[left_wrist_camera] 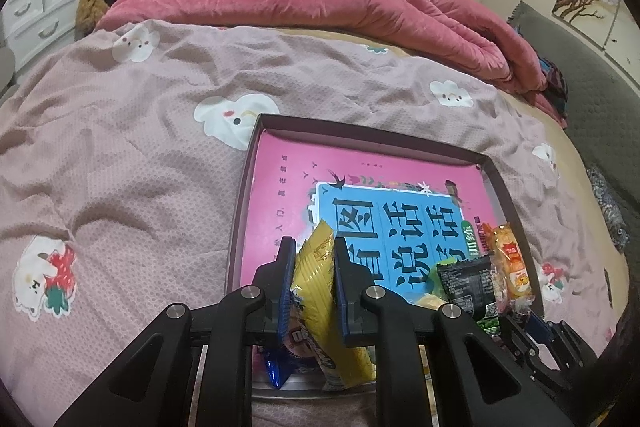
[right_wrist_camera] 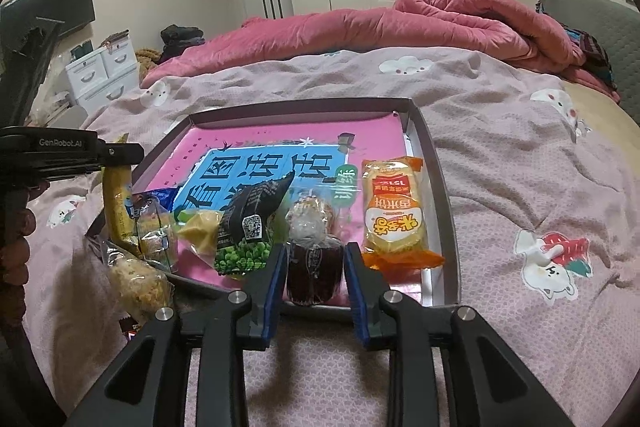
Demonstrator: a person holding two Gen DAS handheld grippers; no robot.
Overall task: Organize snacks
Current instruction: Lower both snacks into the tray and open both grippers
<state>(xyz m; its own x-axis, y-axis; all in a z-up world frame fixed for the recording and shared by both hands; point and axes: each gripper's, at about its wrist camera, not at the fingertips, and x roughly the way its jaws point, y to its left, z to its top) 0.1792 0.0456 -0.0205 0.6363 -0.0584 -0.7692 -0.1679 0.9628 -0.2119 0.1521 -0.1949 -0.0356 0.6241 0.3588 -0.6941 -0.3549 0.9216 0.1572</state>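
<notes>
Your left gripper [left_wrist_camera: 314, 263] is clamped on the yellow snack packet [left_wrist_camera: 320, 267]; the two blue pads press it from both sides, and the packet stands upright between them above the near left corner of the tray [left_wrist_camera: 240, 195]. This packet looks light and soft, with slippery foil, and it bends where the pads hold it. I judge that the middle of the body is the good place to hold, not the thin sealed edge, which may slide out.

Your right gripper [right_wrist_camera: 314, 267] has its fingers apart, one on each side of the dark red packet [right_wrist_camera: 314, 273] at the near edge of the tray. Whether the pads touch it I cannot tell. The packet seems small and soft, with clear wrap on its far side, so a gentle squeeze across its width should be enough.

Further out in the tray lie the orange cake packet [right_wrist_camera: 394, 215] on the right and the black and green pea packet [right_wrist_camera: 246, 227] on the left.

Near the tray's left corner, the pale crumbly snack [right_wrist_camera: 138, 285] is half covered, and the lower part of the yellow packet is hidden behind the gripper frame. The small packets beside it overlap, so their kinds are hard to make out.
</notes>
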